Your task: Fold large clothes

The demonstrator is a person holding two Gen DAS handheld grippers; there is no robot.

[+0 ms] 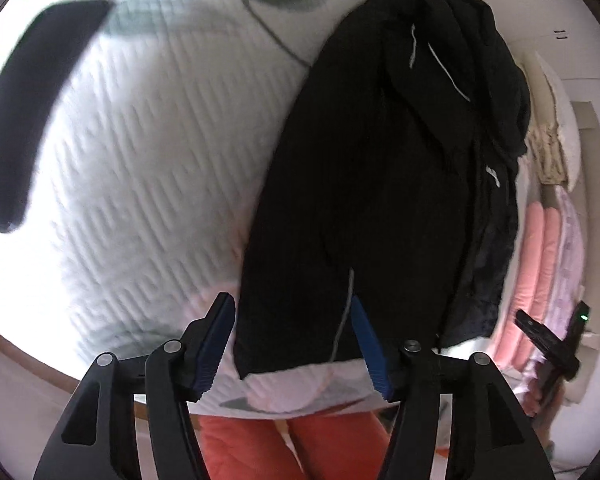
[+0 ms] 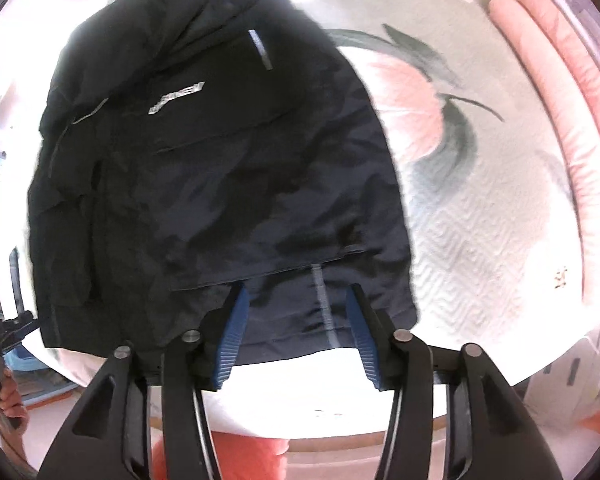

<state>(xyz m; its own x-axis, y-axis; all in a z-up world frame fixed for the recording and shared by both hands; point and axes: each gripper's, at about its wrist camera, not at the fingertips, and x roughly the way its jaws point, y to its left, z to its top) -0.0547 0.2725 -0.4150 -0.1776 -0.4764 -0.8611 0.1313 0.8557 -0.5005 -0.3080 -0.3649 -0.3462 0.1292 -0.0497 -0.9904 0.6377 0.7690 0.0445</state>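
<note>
A large black jacket (image 1: 360,180) lies spread on the quilted bed cover (image 1: 140,160), with grey reflective strips and a pale logo (image 2: 176,98) on its chest. In the left wrist view my left gripper (image 1: 294,344) stands open over the jacket's near hem, its blue pads (image 1: 216,344) on either side of the cloth's corner and not pressing on it. The right wrist view shows the jacket (image 2: 200,180) from the other side. There my right gripper (image 2: 296,332) is open too, its pads straddling the hem by a grey seam strip (image 2: 324,300).
The bed cover (image 2: 480,240) is white with pink flowers and grey leaves. Folded pink quilts (image 2: 560,100) lie along the far side, and pillows (image 1: 552,128) beyond the jacket. A flat black object (image 1: 32,120) lies at the left. Orange trouser legs (image 1: 260,448) show below the bed edge.
</note>
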